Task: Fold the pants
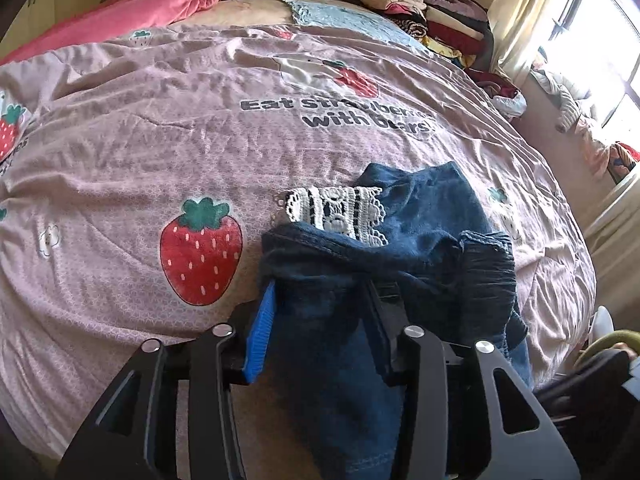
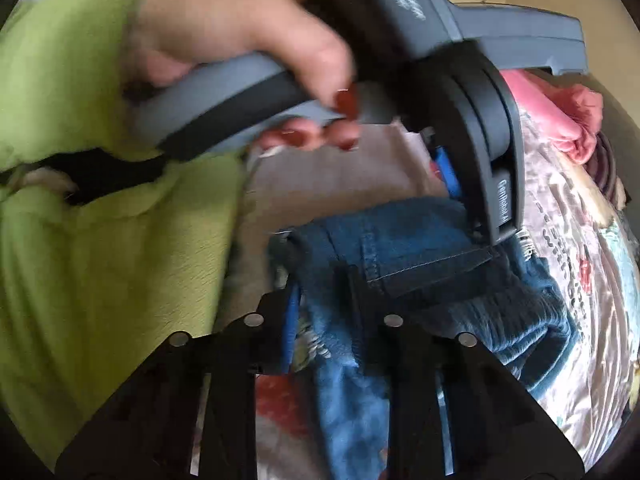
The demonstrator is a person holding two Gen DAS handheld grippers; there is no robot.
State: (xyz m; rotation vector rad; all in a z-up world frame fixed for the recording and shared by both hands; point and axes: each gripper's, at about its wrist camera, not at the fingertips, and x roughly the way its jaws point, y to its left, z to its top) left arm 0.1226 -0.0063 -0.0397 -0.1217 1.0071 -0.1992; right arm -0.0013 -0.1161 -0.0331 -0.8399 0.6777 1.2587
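Note:
The pants [image 1: 420, 248] are dark blue jeans with a white lace trim [image 1: 340, 210], bunched up above a pink strawberry-print bedcover [image 1: 160, 140]. My left gripper [image 1: 320, 300] is shut on a fold of the denim, which hangs down between its blue-padded fingers [image 1: 262, 332]. In the right wrist view the jeans [image 2: 400, 248] fill the lower middle. My right gripper [image 2: 324, 300] is shut on another part of the denim. The left gripper [image 2: 460, 184], held by a hand [image 2: 240, 48], grips the same bunch just beyond it.
A pink blanket [image 1: 160, 4] lies at the bed's far left. A stack of folded clothes [image 1: 432, 12] sits at the far right by a curtained window [image 1: 592, 40]. The person's green sweater [image 2: 100, 200] fills the left of the right wrist view.

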